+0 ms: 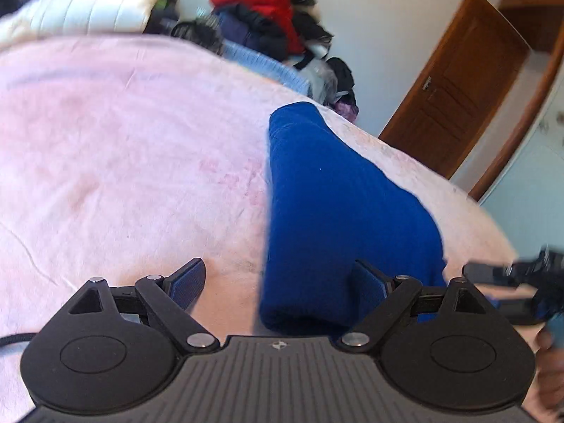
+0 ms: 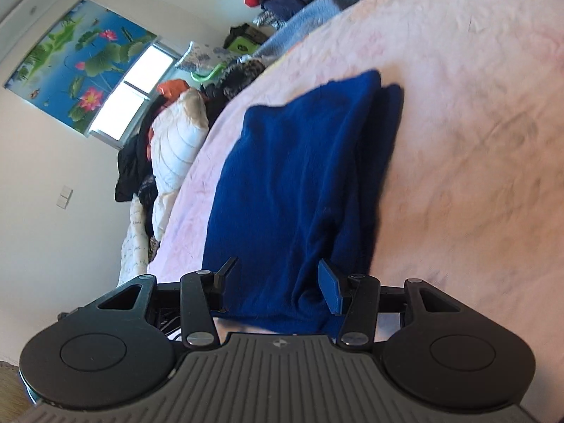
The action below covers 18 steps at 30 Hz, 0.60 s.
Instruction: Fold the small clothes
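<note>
A dark blue garment point(image 1: 335, 204) lies folded into a long strip on the pink bedspread point(image 1: 123, 148). My left gripper point(image 1: 278, 282) is open at its near end, the right finger over the cloth, the left finger over bare bedspread. In the right wrist view the same blue garment point(image 2: 299, 176) lies stretched ahead, with a fold along its right side. My right gripper point(image 2: 278, 282) is open, its jaws standing on either side of the near edge of the cloth. The right gripper also shows at the right edge of the left wrist view point(image 1: 521, 282).
A heap of clothes point(image 1: 275, 21) and a white quilted jacket point(image 1: 91, 3) lie at the far edge of the bed. A brown door point(image 1: 454, 84) stands to the right. A window point(image 2: 134, 95) and a lotus blind point(image 2: 77, 56) are on the wall.
</note>
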{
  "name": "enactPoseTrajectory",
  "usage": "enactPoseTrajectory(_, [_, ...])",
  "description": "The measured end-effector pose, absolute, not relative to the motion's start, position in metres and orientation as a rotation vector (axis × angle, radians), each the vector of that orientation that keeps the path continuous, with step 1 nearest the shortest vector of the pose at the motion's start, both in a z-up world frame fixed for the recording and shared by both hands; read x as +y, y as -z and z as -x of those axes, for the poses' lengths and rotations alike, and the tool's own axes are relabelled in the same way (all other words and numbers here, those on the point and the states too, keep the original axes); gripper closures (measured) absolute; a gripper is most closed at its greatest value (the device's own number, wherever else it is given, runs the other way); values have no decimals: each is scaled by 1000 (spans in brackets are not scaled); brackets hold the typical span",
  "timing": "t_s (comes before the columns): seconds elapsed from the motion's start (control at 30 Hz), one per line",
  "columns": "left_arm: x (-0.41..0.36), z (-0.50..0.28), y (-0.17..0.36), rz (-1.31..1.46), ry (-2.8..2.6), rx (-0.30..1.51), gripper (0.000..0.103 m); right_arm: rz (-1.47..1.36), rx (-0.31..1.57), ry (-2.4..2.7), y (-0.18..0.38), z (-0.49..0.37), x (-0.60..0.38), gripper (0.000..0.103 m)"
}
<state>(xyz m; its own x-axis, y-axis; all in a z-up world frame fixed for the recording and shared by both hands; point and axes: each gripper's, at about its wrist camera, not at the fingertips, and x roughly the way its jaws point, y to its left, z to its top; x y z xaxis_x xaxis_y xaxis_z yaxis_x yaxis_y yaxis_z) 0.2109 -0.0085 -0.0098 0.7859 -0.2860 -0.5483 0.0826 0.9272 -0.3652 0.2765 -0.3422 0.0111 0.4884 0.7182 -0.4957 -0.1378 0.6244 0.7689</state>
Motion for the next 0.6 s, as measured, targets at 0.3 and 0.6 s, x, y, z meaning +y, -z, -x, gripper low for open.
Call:
enactPoseTrajectory(0.3, [-11, -207, 10, 289, 237, 628, 0, -519, 978, -500, -5, -273, -309, 94])
enactPoseTrajectory(0.6, [-16, -210, 11, 277, 230, 628, 0, -492, 956, -465, -20, -251, -337, 86])
